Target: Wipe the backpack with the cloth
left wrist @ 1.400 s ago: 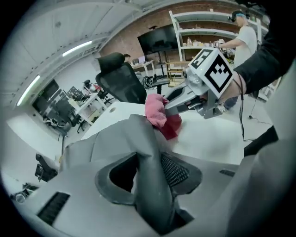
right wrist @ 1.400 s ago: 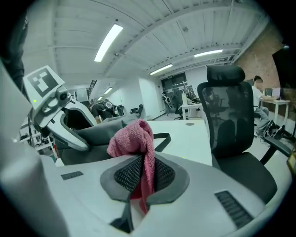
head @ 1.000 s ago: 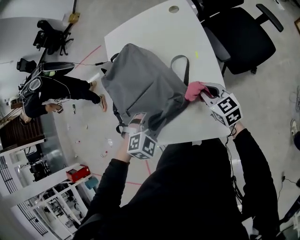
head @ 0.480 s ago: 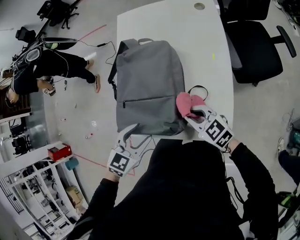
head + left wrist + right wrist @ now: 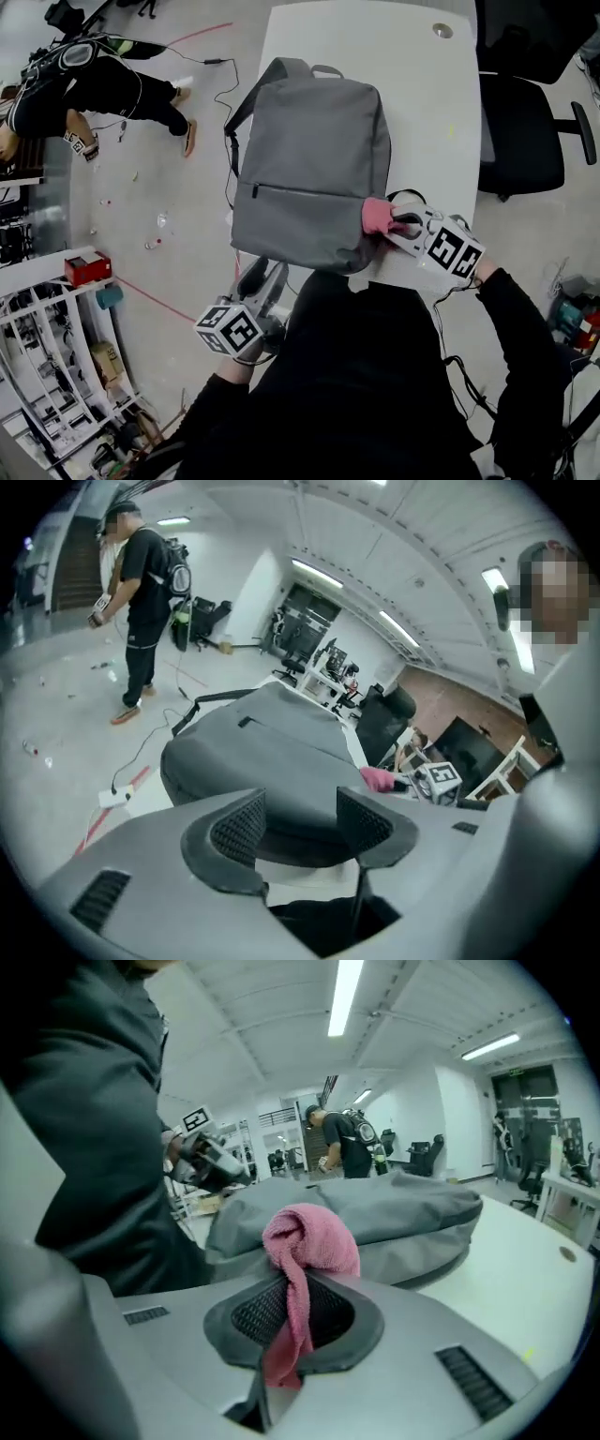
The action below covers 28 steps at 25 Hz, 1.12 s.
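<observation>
The grey backpack [image 5: 314,169] lies flat on the white table [image 5: 422,84], front pocket up. My left gripper [image 5: 265,274] hangs just off the table's near edge, short of the backpack's bottom left corner; its jaws are opening and nothing is between them. In the left gripper view the backpack [image 5: 272,752] fills the space beyond the open left gripper [image 5: 300,822]. My right gripper [image 5: 398,225] is shut on the pink cloth [image 5: 377,216] at the backpack's near right corner. In the right gripper view the cloth [image 5: 309,1237] bunches above the right gripper [image 5: 295,1312], against the backpack [image 5: 375,1213].
A black office chair [image 5: 525,131] stands right of the table. A person [image 5: 103,80] stands on the floor at the far left, beside a cable [image 5: 211,64]. A red box [image 5: 86,268] sits by shelving at lower left. The table has a grommet hole [image 5: 442,30].
The left gripper let go of the backpack and drew back off the table's edge. The backpack now lies flat. The right gripper brought the cloth against the backpack's near right corner.
</observation>
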Motion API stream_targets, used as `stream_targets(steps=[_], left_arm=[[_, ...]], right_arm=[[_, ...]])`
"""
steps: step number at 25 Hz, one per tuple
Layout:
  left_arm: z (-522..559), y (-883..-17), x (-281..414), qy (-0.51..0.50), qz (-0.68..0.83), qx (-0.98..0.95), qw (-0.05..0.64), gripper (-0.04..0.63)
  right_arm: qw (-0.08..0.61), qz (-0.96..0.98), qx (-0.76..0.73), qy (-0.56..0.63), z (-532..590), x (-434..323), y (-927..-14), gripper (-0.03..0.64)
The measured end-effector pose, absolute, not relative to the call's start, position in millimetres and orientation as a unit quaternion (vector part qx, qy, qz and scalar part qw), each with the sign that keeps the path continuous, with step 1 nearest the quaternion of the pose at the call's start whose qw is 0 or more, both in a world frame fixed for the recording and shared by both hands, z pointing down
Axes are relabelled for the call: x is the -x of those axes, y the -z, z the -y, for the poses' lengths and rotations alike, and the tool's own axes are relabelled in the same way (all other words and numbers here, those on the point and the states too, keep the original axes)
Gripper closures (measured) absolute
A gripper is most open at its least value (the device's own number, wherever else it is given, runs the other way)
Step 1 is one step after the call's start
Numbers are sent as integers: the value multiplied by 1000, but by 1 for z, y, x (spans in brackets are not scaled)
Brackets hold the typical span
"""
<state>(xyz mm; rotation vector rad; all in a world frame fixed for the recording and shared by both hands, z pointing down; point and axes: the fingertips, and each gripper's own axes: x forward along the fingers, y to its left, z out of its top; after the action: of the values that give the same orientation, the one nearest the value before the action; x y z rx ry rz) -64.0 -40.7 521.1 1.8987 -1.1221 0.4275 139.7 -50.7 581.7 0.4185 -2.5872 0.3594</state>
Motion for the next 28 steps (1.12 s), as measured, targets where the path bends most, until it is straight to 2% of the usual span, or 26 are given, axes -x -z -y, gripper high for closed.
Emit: stream_targets(steps=[3, 7, 9, 11, 13, 16, 18, 22, 25, 28], left_arm=[[25, -526, 77, -144, 459, -730, 486, 347], [30, -527, 98, -75, 484, -690, 533, 344], [45, -528, 97, -36, 488, -671, 557, 312], [61, -540, 95, -19, 490, -650, 580, 271], [74, -551, 94, -28, 492, -639, 590, 265], [93, -564, 96, -112, 500, -658, 551, 271], [105, -567, 99, -169, 504, -679, 507, 311], [131, -571, 111, -232, 491, -713, 445, 337], [149, -574, 117, -253, 488, -722, 422, 341], [152, -569, 121, -255, 490, -723, 415, 339]], right_arm=[[241, 923, -264, -142, 141, -185, -578, 575], [196, 883, -395, -161, 222, -227, -560, 576], [187, 884, -391, -172, 220, -220, -561, 576], [208, 901, -337, -175, 186, -193, -570, 576], [231, 918, -274, -171, 137, -162, -575, 575], [212, 931, -213, -208, 67, -130, -568, 576], [192, 938, -158, -241, 15, -107, -560, 577], [224, 952, -55, -199, -57, -54, -566, 577], [217, 949, -114, -197, -20, -58, -587, 577], [173, 926, -247, -228, 62, -109, -593, 577]])
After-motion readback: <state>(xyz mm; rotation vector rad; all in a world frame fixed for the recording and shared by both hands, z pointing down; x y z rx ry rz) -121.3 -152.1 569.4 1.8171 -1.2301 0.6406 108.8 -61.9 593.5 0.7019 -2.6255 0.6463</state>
